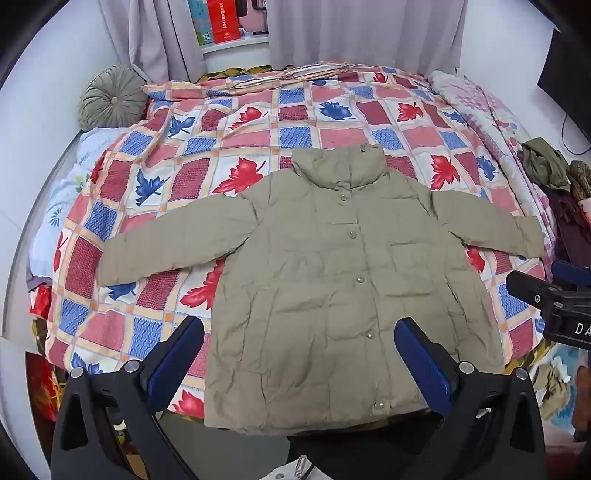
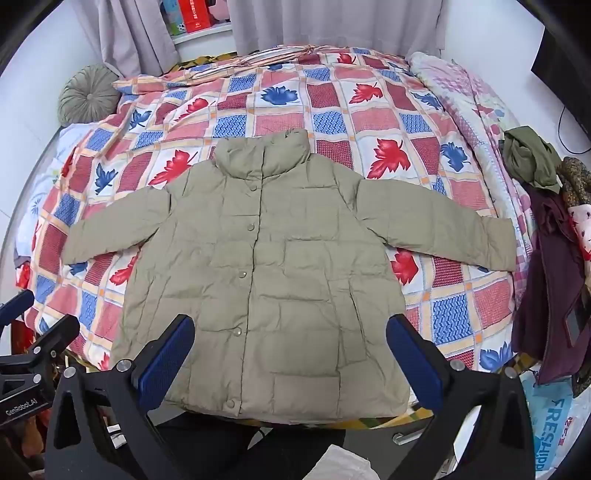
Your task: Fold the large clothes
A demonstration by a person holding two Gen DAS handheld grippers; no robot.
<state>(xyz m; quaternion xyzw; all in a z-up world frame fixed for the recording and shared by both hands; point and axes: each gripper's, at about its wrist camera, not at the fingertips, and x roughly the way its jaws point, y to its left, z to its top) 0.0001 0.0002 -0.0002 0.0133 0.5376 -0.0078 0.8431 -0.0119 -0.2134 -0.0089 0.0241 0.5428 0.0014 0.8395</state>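
Observation:
An olive-green padded jacket (image 1: pixel 332 280) (image 2: pixel 273 273) lies flat and face up on the bed, buttoned, collar pointing away, both sleeves spread out to the sides. My left gripper (image 1: pixel 299 332) hovers open above the jacket's hem, its blue pads wide apart with nothing between them. Over the hem in the right wrist view, my right gripper (image 2: pixel 290 328) is also open and holds nothing. The right gripper's body (image 1: pixel 554 306) shows at the right edge of the left wrist view, and the left gripper's body (image 2: pixel 33 343) at the left edge of the right wrist view.
The bed carries a checked quilt (image 1: pixel 258 122) (image 2: pixel 332 118) with red and blue leaves. A round green cushion (image 1: pixel 110 98) sits at the far left corner. Piled clothes (image 2: pixel 554 221) lie along the bed's right side. Grey curtains (image 1: pixel 351 29) hang behind.

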